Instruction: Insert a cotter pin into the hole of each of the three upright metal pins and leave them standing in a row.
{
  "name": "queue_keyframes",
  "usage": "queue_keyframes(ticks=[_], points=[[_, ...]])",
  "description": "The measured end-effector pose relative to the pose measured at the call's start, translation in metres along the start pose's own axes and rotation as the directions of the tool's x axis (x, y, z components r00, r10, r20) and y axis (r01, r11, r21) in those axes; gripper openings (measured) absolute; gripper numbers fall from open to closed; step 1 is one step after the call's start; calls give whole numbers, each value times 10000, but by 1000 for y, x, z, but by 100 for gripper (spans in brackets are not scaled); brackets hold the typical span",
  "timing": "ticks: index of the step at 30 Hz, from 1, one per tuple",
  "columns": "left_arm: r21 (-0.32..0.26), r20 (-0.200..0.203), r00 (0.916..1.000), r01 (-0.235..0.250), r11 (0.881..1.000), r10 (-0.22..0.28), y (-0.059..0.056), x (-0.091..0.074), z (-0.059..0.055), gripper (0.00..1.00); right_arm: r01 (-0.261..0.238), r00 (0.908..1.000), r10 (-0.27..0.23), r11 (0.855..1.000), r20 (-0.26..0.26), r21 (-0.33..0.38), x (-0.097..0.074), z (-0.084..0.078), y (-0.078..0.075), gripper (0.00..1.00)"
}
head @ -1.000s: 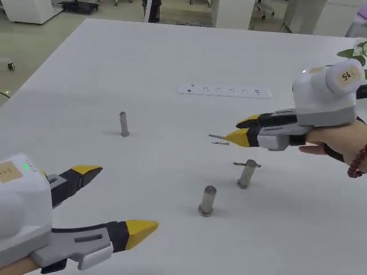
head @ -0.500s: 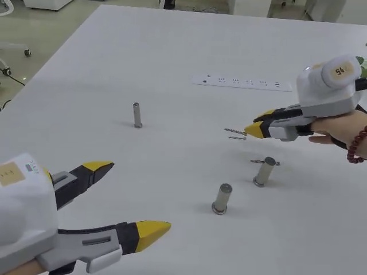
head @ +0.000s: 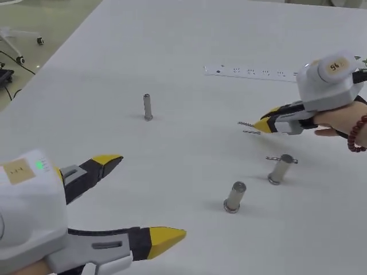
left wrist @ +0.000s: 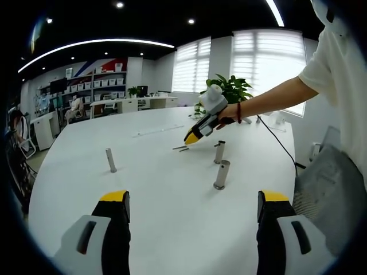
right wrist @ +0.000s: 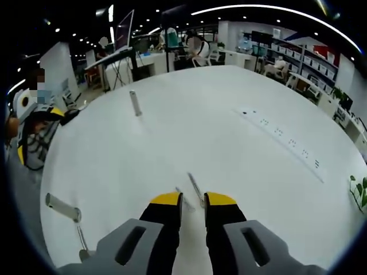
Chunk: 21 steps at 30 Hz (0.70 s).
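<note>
Cotter pickup: right gripper (head: 266, 120), jaws barely apart, at cotter pins (head: 249, 127); left gripper (head: 152, 195) spread. Next: pinch one, thread bare pin (head: 235, 196) at 6 o'clock

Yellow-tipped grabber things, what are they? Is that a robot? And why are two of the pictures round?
There is no robot here. A person holds one grabber, called a gripper, in each hand. The square picture comes from a camera on the person's head, looking down at a white table. The two round pictures come from small cameras riding on the grippers, looking out between their own jaws.

The left gripper is open wide and holds nothing. The right gripper has its jaws only a little apart, close to two thin loose cotter pins lying on the table.

Three metal pins stand upright. The one nearest the right gripper already has a cotter pin pushed through its top. The long white bar at the back is a power strip.
</note>
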<state>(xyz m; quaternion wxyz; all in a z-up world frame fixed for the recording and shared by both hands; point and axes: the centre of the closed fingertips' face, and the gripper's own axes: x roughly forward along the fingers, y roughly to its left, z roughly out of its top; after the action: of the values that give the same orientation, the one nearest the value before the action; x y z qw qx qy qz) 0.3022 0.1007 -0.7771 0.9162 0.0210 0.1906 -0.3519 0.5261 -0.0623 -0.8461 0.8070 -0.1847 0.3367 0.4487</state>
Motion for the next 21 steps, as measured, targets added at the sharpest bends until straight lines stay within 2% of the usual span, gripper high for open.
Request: queue_keyframes(ticks=[4,9,15,18,21], points=[[18,-8,10000,-42,10000,42,1,2,0,94,23,9995,-27,9999,-318,-128,10,-7,-8,16],[25,-48,10000,-11,10000,11,0,4,0,97,-44,9985,31,9997,-553,-234,14,-9,-12,15],[-156,-12,10000,-3,9999,3,1,5,0,100,-182,9961,136,9985,-867,-518,15,-12,-12,14],[-316,67,10000,37,9995,-35,1,6,1,100,-251,9950,212,9989,-976,-392,16,-12,-10,13],[-358,124,9999,42,9993,-38,2,6,3,100,-375,9932,300,9972,-1127,-644,18,-13,-9,13]])
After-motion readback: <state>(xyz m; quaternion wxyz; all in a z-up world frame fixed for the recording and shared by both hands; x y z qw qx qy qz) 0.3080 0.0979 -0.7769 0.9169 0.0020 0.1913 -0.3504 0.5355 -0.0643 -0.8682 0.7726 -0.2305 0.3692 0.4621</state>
